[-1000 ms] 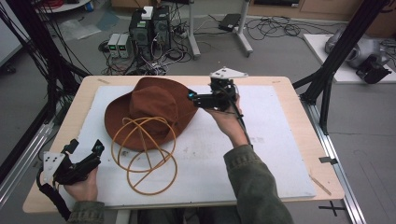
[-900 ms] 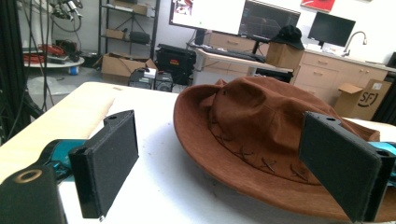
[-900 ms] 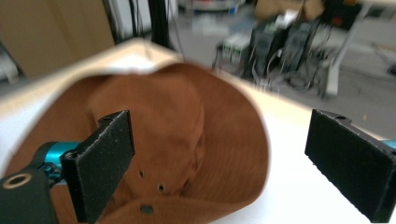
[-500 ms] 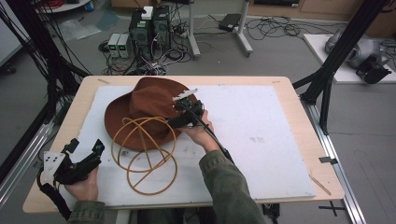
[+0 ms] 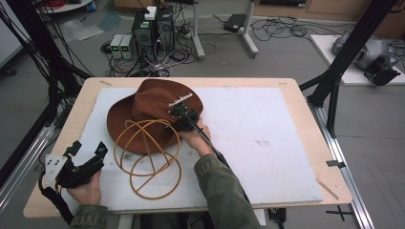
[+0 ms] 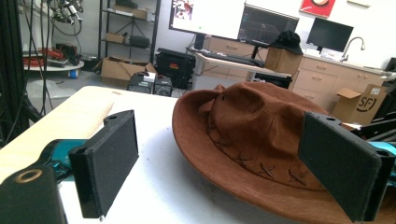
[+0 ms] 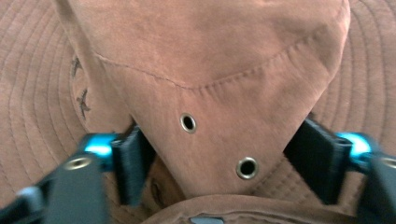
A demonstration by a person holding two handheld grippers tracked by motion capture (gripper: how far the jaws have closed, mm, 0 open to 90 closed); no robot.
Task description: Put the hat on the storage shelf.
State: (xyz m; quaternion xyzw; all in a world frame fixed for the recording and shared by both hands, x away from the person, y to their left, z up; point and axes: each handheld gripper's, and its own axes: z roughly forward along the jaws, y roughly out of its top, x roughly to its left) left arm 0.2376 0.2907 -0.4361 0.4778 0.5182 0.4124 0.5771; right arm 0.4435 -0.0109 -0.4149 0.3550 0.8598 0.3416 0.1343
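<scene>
- My right gripper (image 7: 219, 163) had just been closing; its jaws pinched the crown of the one brown hat (image 7: 210, 60), pads pressed on both sides.
- That close view showed two metal eyelets (image 7: 188, 122); the high view showed the hat (image 5: 143, 114) lying toward the table's (image 5: 296, 90) far left.
- My left gripper (image 6: 224, 163) stood wide, holding nothing, at the near left corner.
- Two yellow hoops (image 5: 157, 191) overlapped the brim.

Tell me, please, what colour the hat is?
The hat is reddish brown, clearest in the left gripper view.
</scene>
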